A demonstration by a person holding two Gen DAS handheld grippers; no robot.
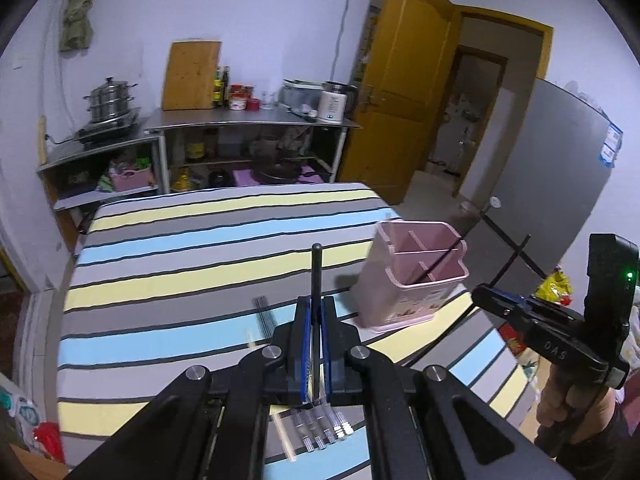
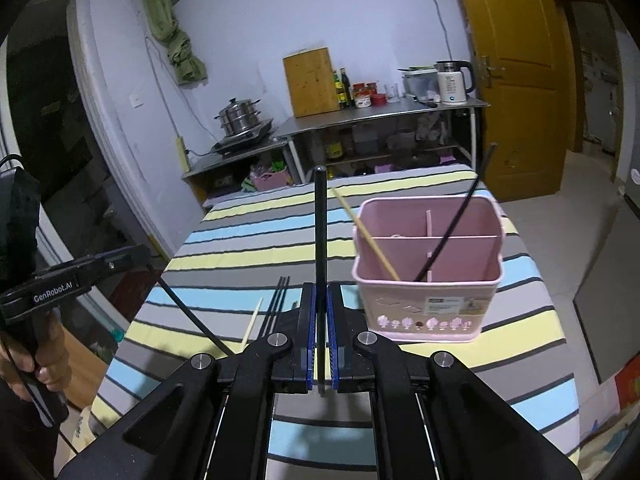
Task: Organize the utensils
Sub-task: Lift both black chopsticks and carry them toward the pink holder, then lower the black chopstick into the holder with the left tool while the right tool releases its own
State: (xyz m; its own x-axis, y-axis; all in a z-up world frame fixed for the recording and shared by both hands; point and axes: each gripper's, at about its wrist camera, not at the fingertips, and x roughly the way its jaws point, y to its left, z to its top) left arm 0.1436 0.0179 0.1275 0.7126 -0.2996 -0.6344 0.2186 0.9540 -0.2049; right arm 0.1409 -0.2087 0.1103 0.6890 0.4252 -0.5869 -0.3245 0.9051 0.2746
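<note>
My left gripper (image 1: 316, 304) is shut on a black chopstick (image 1: 317, 272) that points up and forward above the striped table. My right gripper (image 2: 321, 292) is shut on another black chopstick (image 2: 320, 216), held upright. The pink divided utensil holder (image 1: 412, 276) stands on the table to the right of the left gripper; it also shows in the right wrist view (image 2: 428, 280), just right of the right gripper. It holds a black chopstick (image 2: 456, 232) and a wooden chopstick (image 2: 368, 240). Several loose chopsticks (image 1: 320, 428) lie under the left gripper, and more black and wooden ones (image 2: 276, 308) show in the right wrist view.
The table has a striped cloth (image 1: 180, 264). Steel kitchen shelves (image 1: 248, 124) with pots, bottles and a kettle stand behind it. A yellow door (image 1: 404, 76) is at the right. The right gripper's body (image 1: 552, 332) hangs at the table's right edge, the left one's (image 2: 52, 288) at the left.
</note>
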